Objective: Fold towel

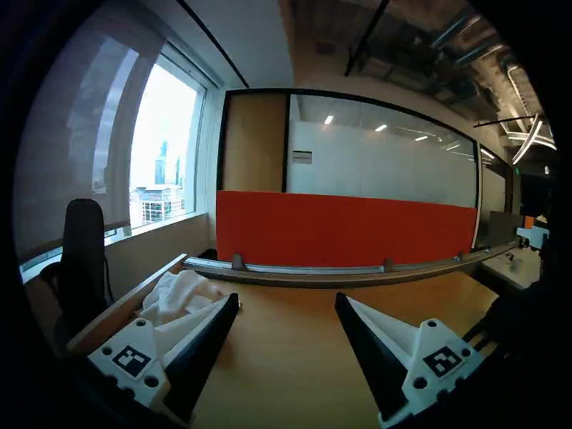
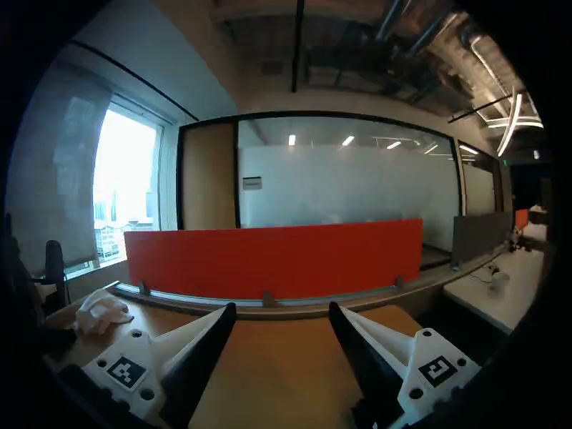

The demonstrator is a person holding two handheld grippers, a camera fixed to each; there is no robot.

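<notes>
Presently, in the left gripper view, the left claw (image 1: 286, 300) is spread wide, with bare wood between its two fingers and nothing gripped. The wooden counter (image 1: 293, 357) lies directly below and ahead of it. The towel (image 1: 179, 293), white and crumpled in a loose heap, rests on the counter at the near left corner, just beyond the tip of the claw's left finger and outside the gap. Part of the heap is hidden by that finger, so contact between them cannot be confirmed. A black chair (image 1: 82, 257) stands left of the counter, below the window (image 1: 161, 171). An orange divider panel (image 1: 343, 229) closes the counter's far edge.

In the right gripper view, the right claw (image 2: 280, 309) is likewise wide open and holds nothing. The towel (image 2: 100, 311) sits well off to its left, near the counter's left edge and short of the orange panel.
</notes>
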